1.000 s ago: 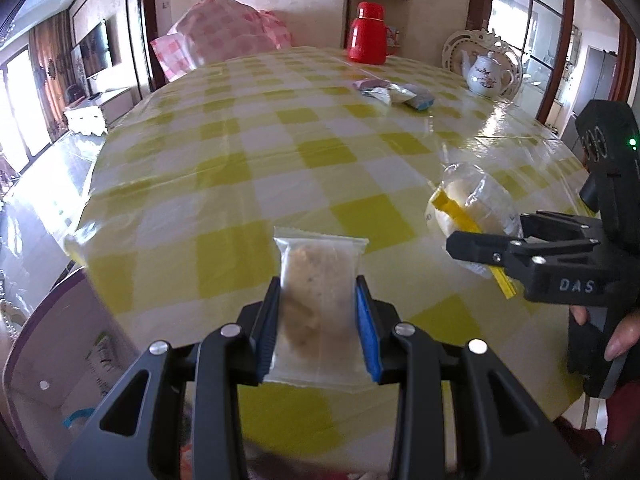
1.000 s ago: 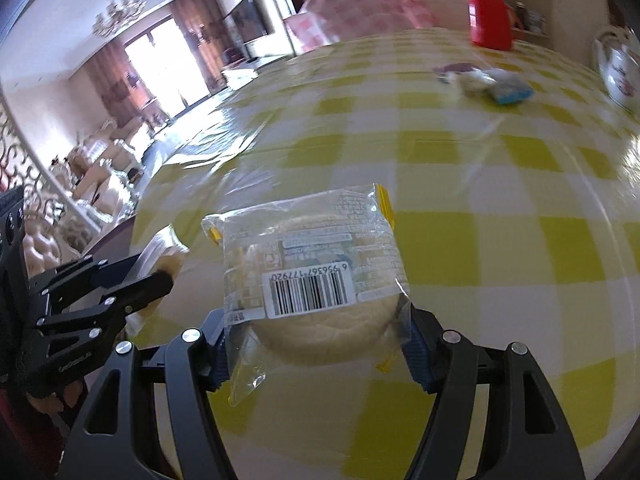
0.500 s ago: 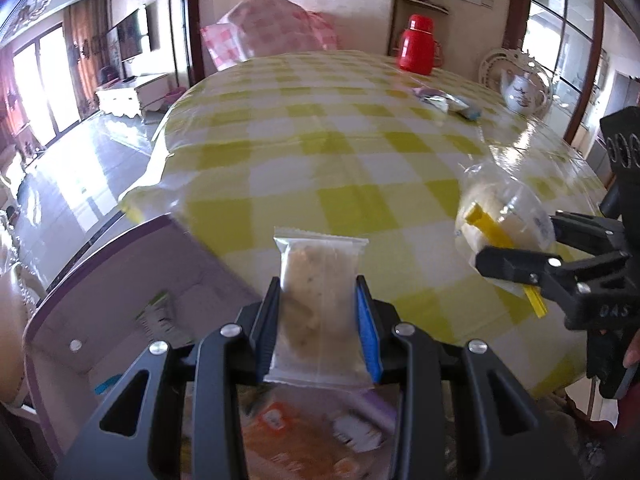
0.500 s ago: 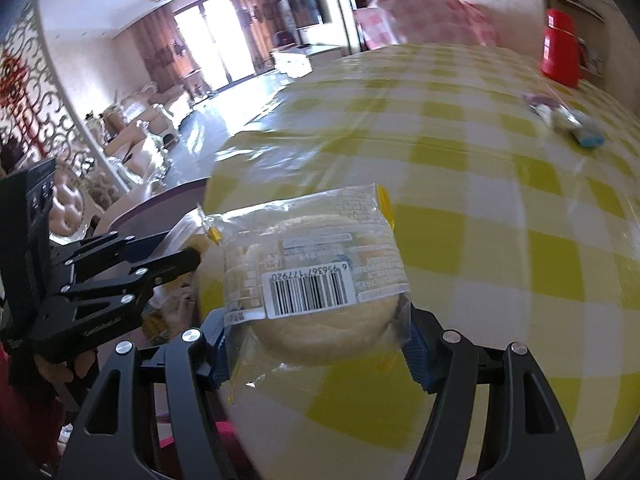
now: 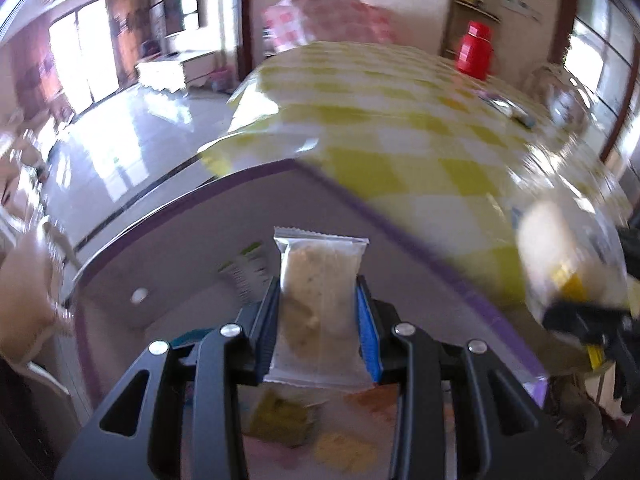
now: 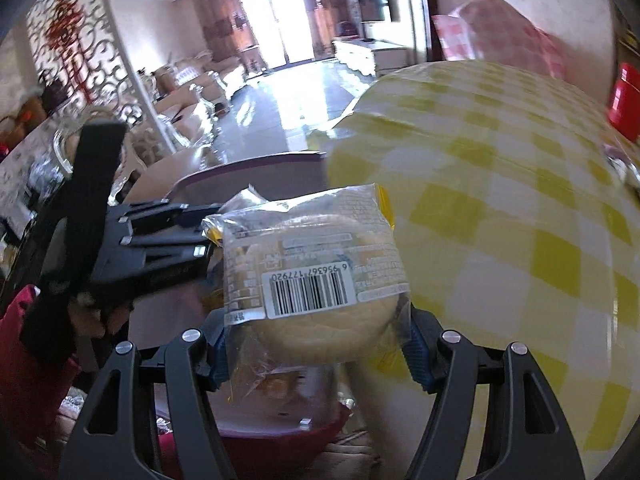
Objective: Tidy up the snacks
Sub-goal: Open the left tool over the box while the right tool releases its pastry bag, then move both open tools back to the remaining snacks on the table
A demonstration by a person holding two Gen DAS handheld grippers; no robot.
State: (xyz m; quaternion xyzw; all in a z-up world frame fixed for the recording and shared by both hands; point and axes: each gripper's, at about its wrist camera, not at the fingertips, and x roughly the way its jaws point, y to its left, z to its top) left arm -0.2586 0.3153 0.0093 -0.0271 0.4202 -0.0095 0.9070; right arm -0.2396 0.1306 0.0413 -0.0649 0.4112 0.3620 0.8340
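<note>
over the box [image 5: 120, 264], left gripper [image 5: 318, 312] pinches cracker packet [image 5: 318, 300]; right gripper [image 6: 316, 344] clamps bun [image 6: 316, 276].

Left gripper [image 5: 319, 312]: black, blue pads clamped on the two sides of a small clear snack packet [image 5: 318, 300], pointing steeply downward.
Right gripper [image 6: 314, 338]: black, blue pads pressed against both edges of a round wrapped bun [image 6: 316, 280], angled downward.
Spacing: side by side, fingertips near each other.
Hand [image 6: 86, 316]: partly visible behind the left gripper body, wrapped around its handle.
</note>
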